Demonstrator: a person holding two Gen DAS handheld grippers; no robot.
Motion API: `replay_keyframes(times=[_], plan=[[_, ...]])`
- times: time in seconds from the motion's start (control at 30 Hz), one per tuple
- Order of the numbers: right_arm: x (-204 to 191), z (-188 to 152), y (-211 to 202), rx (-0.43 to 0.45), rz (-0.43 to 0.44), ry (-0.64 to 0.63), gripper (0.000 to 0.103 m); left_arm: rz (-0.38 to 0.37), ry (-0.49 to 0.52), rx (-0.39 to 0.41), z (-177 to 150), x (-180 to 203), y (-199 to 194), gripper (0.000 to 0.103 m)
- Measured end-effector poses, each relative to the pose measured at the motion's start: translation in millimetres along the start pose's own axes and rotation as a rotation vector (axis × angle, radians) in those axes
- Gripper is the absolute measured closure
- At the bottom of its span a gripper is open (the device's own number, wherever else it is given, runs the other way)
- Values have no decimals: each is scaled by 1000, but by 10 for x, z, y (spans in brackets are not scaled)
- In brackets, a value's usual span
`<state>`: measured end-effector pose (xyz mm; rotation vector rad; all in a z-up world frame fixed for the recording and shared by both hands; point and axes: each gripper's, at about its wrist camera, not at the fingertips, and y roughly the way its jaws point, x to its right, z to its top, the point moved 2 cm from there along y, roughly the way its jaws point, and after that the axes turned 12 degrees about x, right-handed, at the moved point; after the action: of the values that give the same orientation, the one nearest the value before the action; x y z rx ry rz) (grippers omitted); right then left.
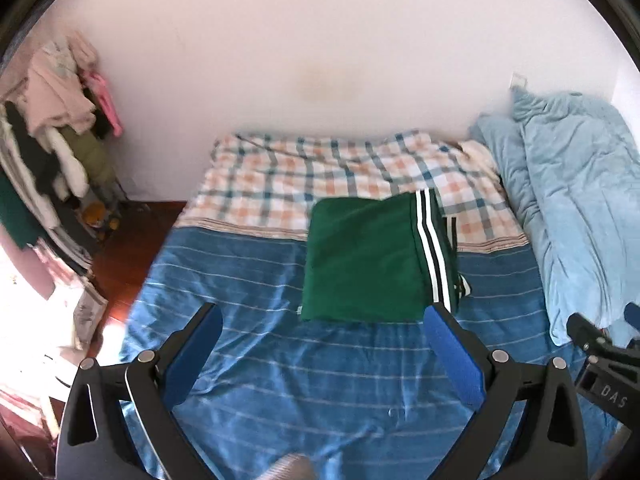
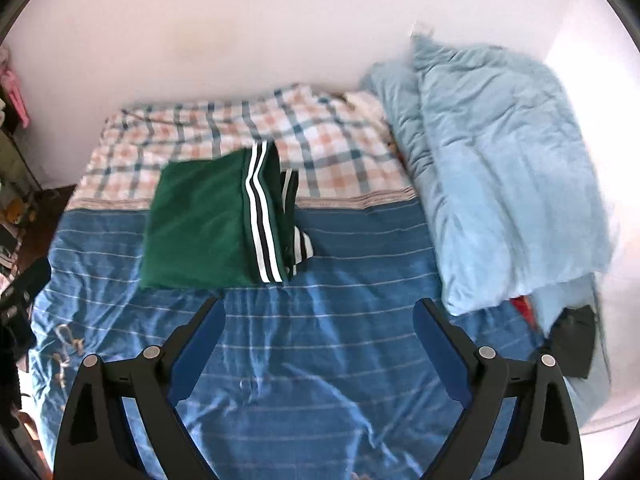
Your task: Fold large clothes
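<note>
Green garment (image 1: 362,260) lies folded into a compact rectangle on the bed (image 1: 280,360), white stripes along its right edge, straddling the seam between the blue and checked sheets. Fold looks done or nearly so; only a striped bit pokes out at the right corner. Left gripper (image 1: 324,332) and right gripper (image 2: 320,324) hang above the bed, jaws spread, nothing between them.

Both wrist views looked down obliquely from above the near end of the bed (image 1: 248,380), facing the far wall (image 1: 320,40). Left sat further left. Shared: bed, folded green garment (image 1: 360,264), blue quilt (image 2: 500,168).
</note>
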<state>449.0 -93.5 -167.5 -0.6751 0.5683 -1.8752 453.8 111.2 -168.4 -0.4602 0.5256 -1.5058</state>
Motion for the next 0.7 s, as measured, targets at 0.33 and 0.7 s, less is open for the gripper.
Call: replay_keyframes(times=[0.33, 0.7], plan=[[310, -95, -2037, 117, 19, 4, 7, -37, 15, 85, 116, -112, -1438, 1], [631, -185, -3196, 222, 32, 26, 7, -26, -1, 168, 96, -211, -2268, 1]])
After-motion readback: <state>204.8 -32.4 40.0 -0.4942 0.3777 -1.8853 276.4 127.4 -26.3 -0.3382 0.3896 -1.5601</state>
